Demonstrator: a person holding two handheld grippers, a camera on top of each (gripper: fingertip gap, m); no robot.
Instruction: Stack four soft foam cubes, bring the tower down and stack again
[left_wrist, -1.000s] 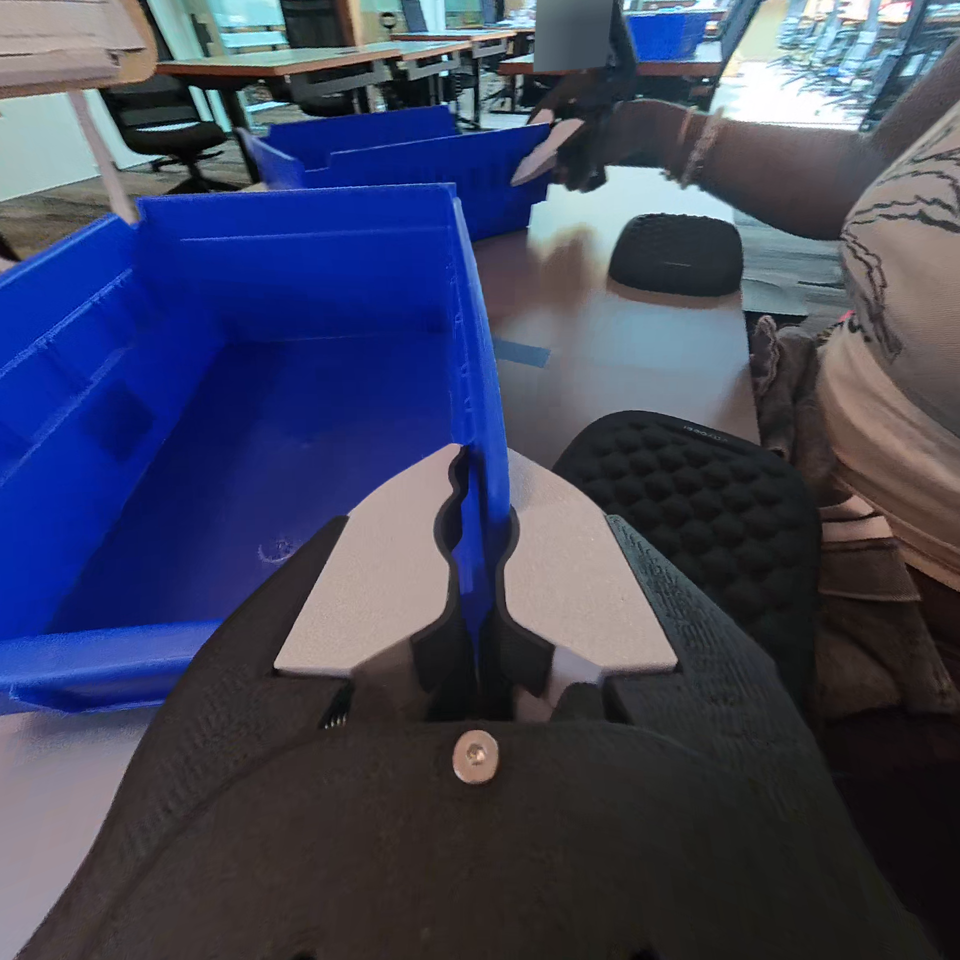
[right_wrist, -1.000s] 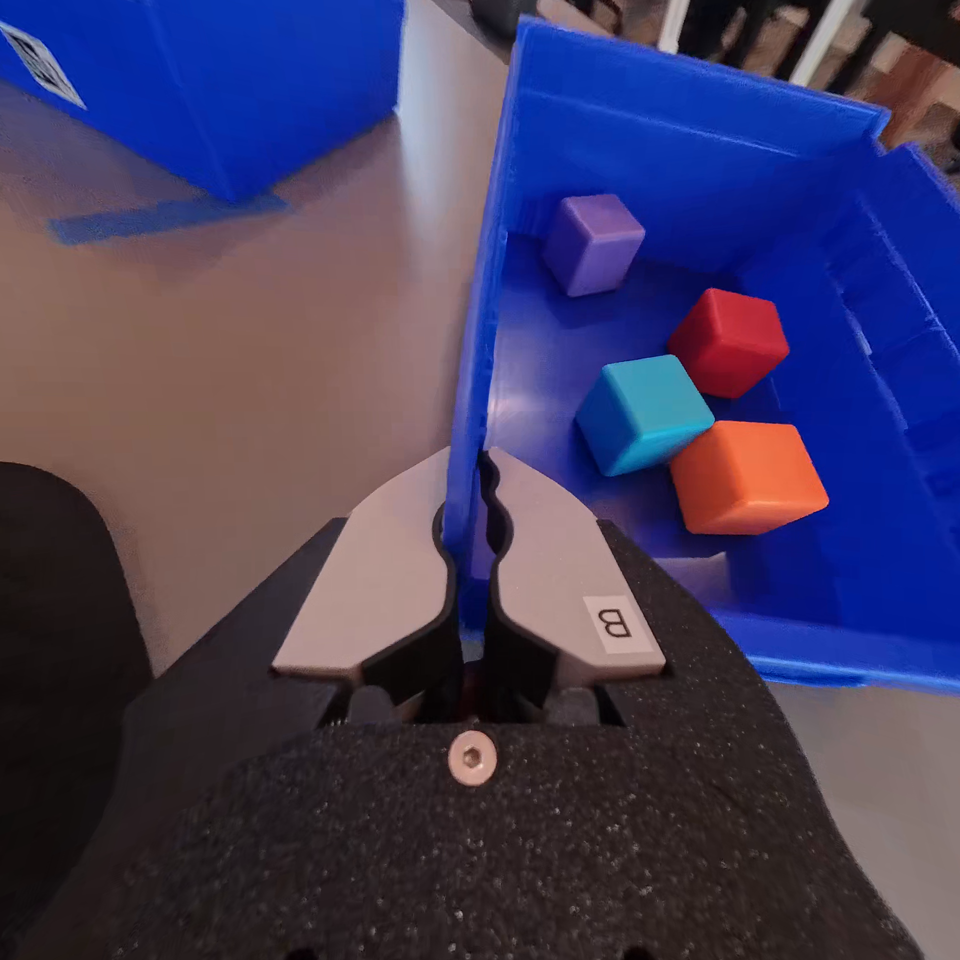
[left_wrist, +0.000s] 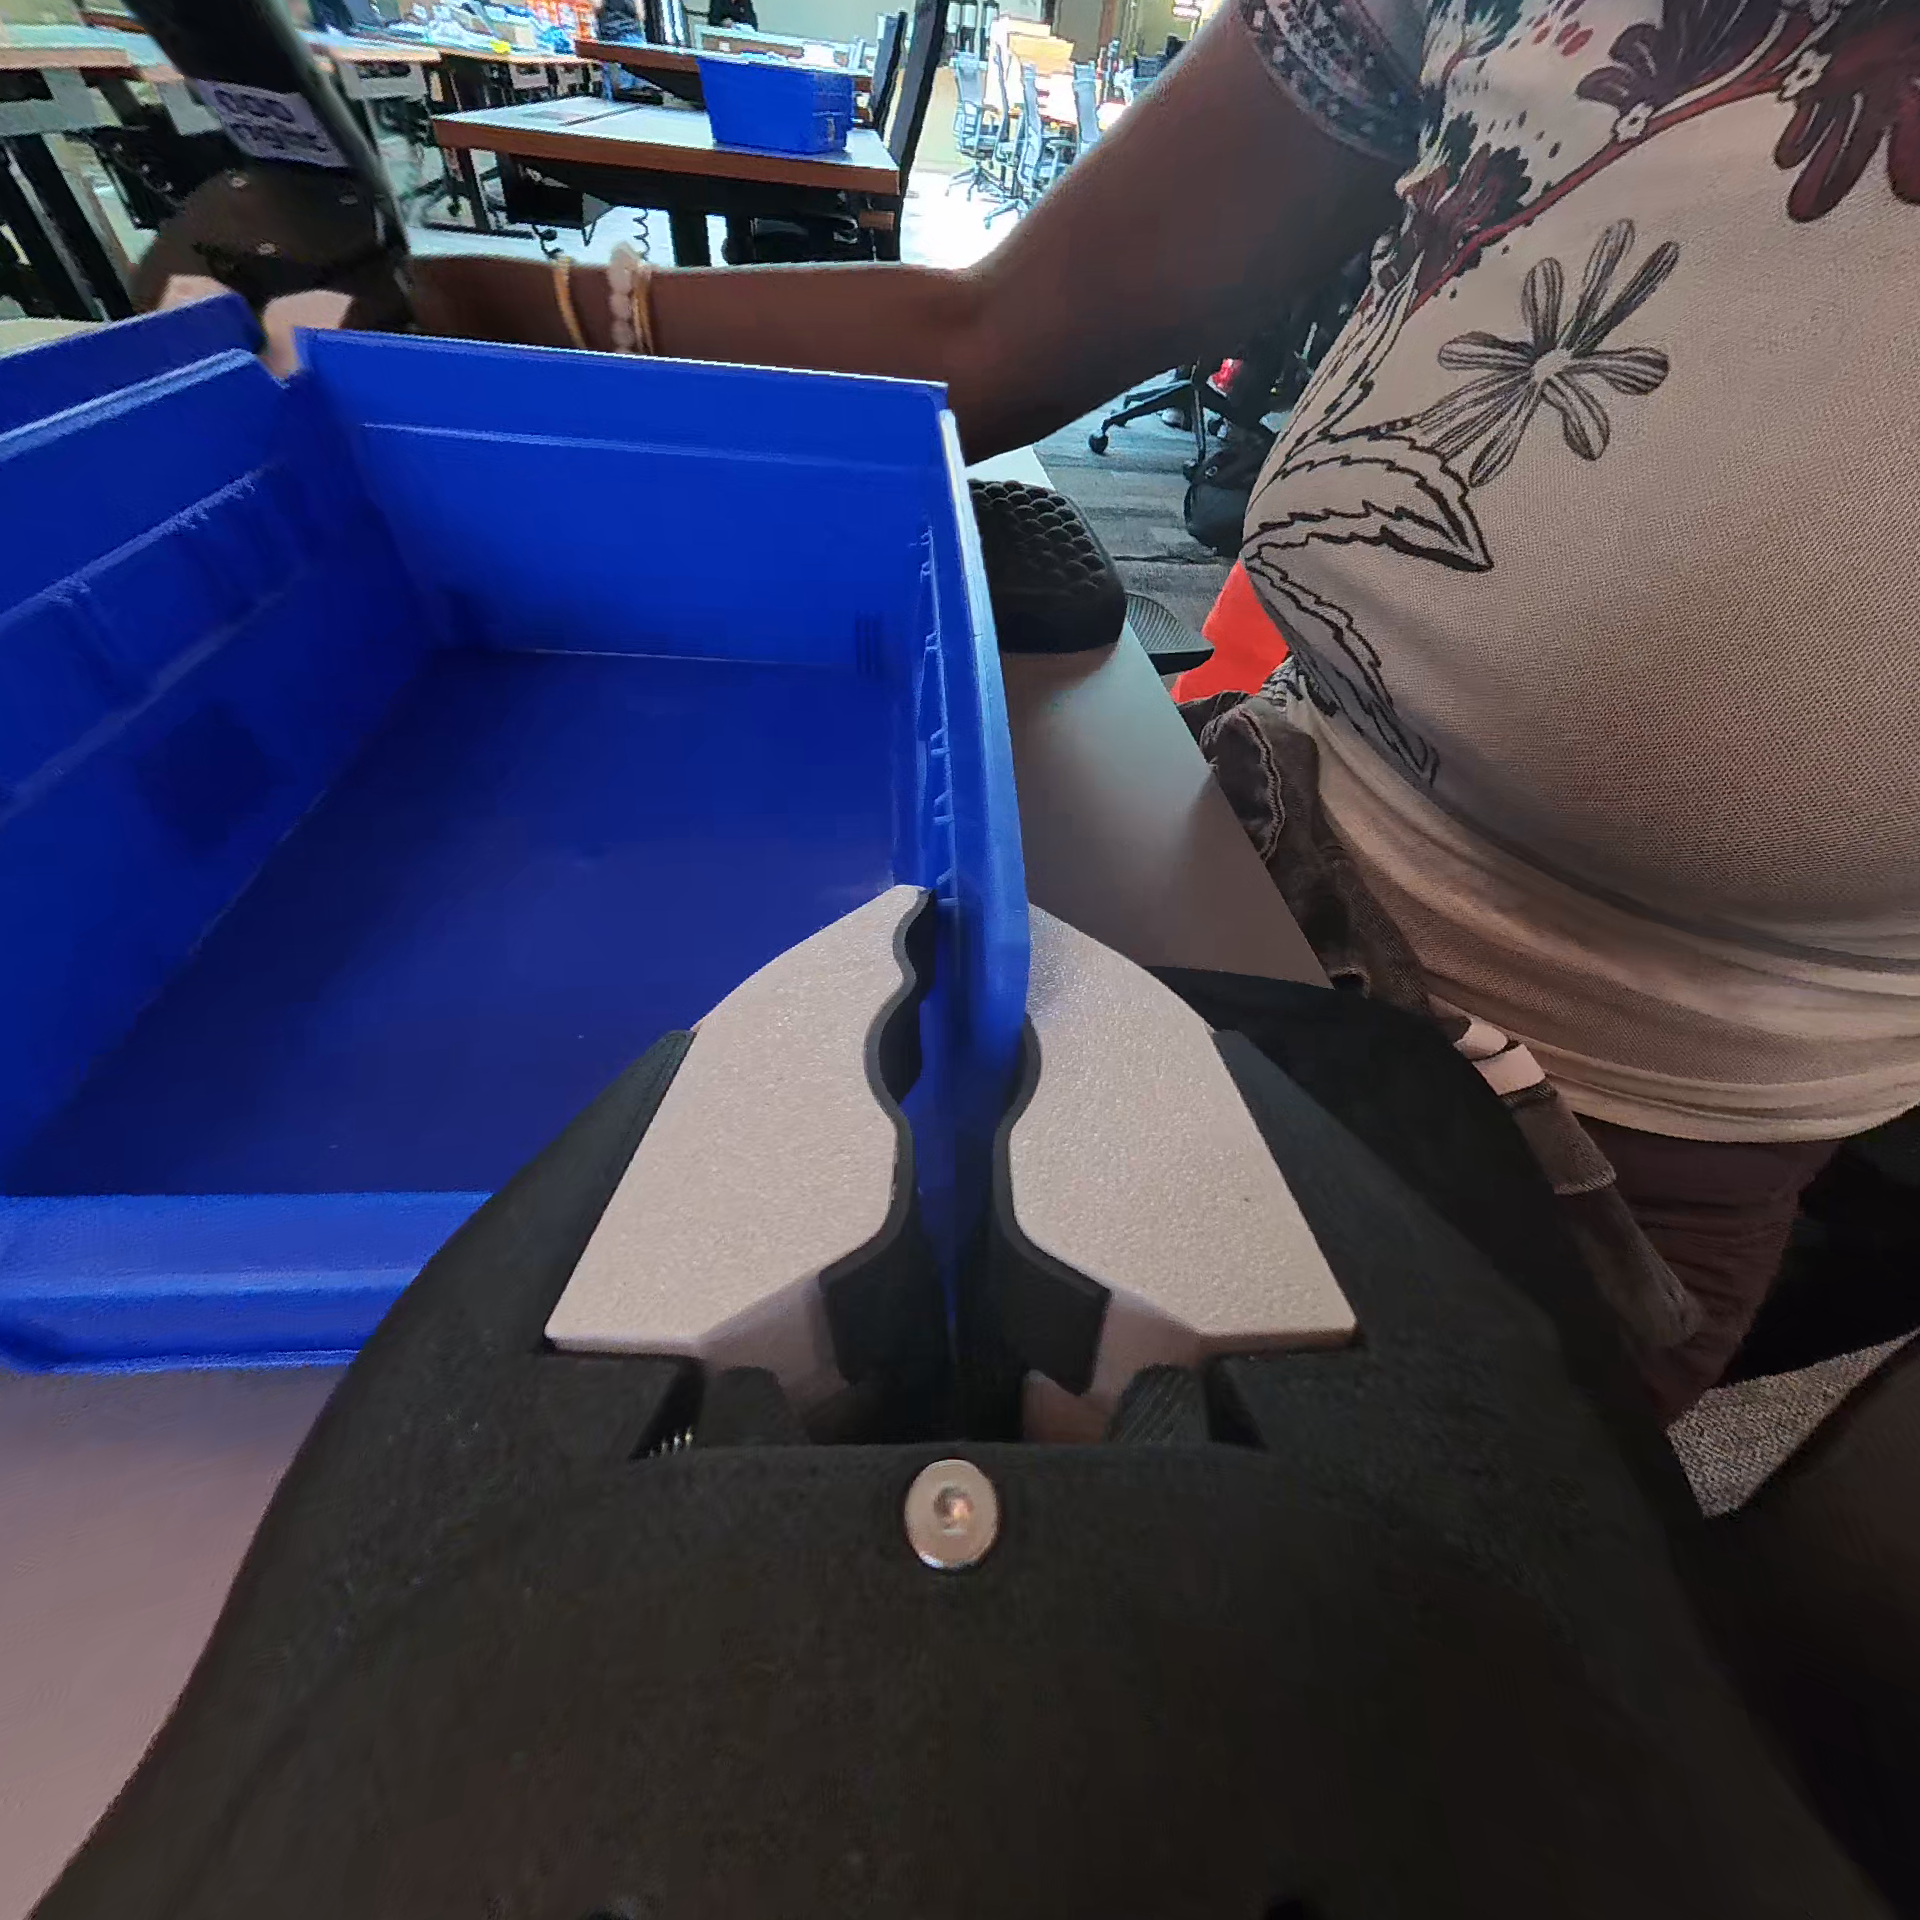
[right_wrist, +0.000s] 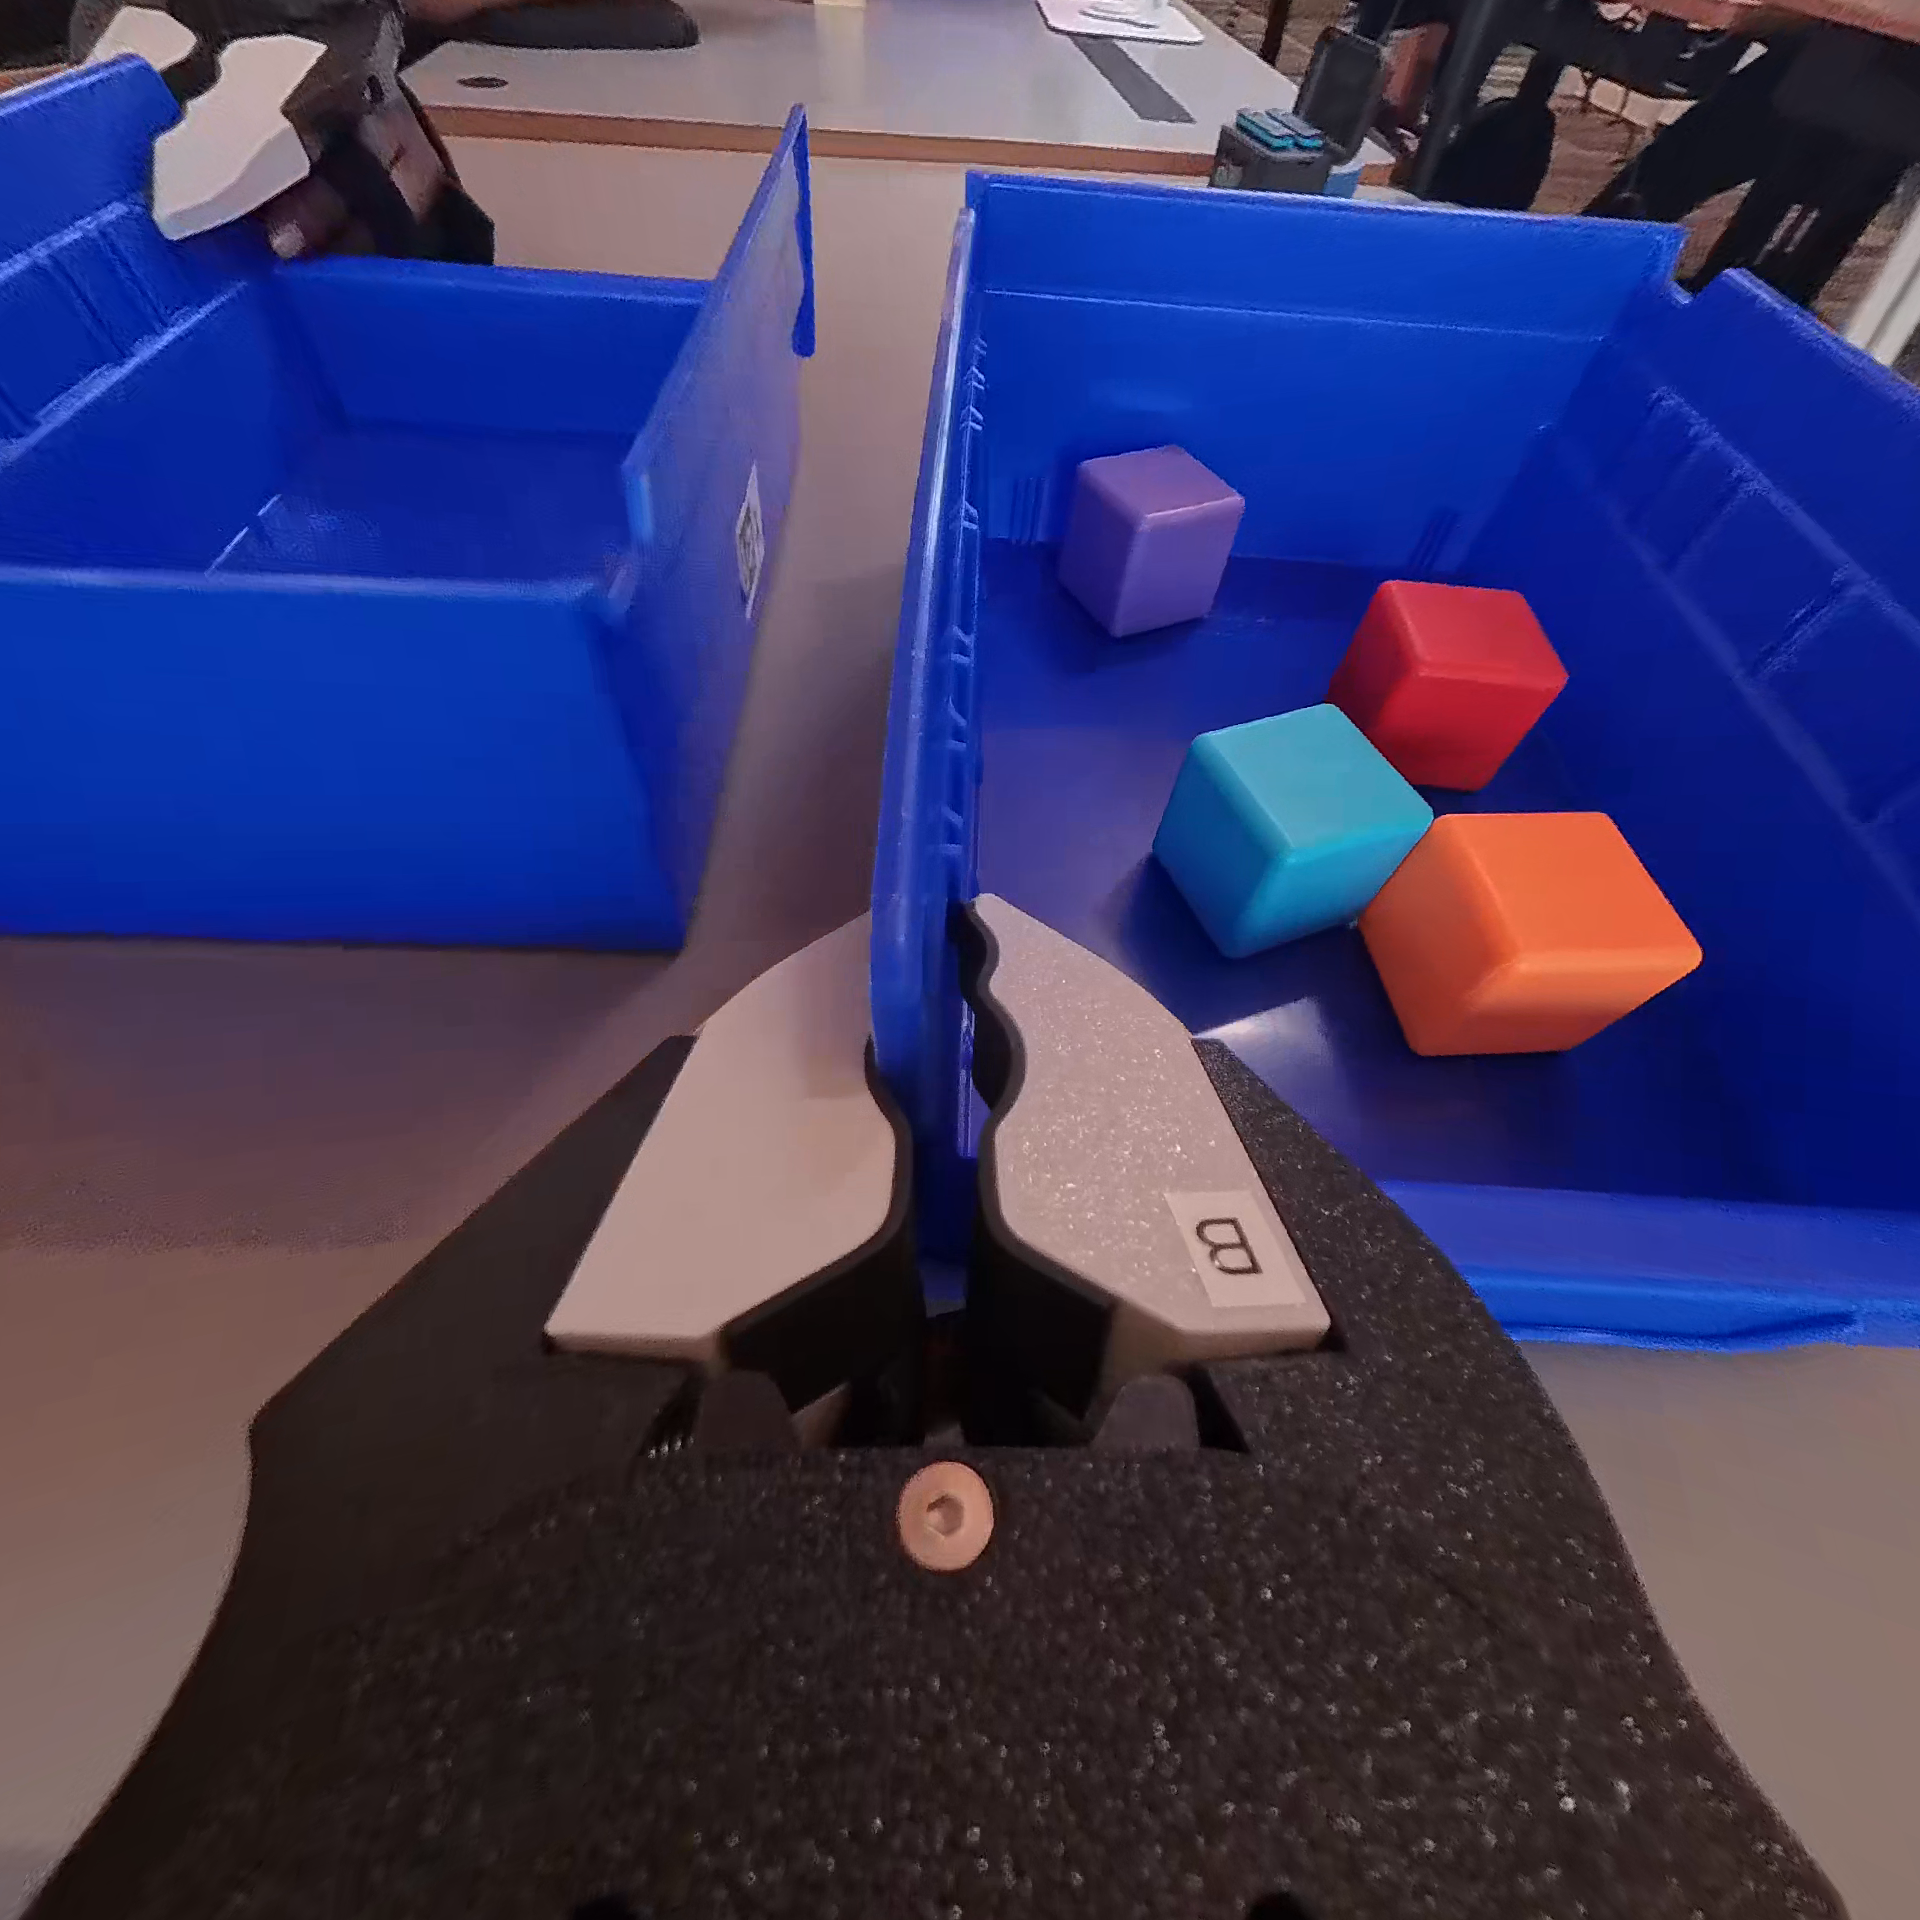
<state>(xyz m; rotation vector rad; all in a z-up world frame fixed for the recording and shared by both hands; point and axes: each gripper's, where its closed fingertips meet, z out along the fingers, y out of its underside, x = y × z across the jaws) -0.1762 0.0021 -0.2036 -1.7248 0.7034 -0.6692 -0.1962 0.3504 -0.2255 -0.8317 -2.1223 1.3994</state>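
The blue bins (right_wrist: 1299, 343) look like smooth, slightly glossy plastic. The four cubes (right_wrist: 1288, 821) are matt and smooth. The desk (right_wrist: 312, 1195) is smooth with a dull sheen.

a narrow strip of bare table (right_wrist: 831, 644) runs between the two blue bins; the empty bin (right_wrist: 343, 748) walls one side, the cube bin (right_wrist: 1351, 249) the other.

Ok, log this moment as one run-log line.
left gripper: shut on empty bin wall | right gripper: shut on cube bin wall | cubes: purple, red, teal, orange loose, unstacked
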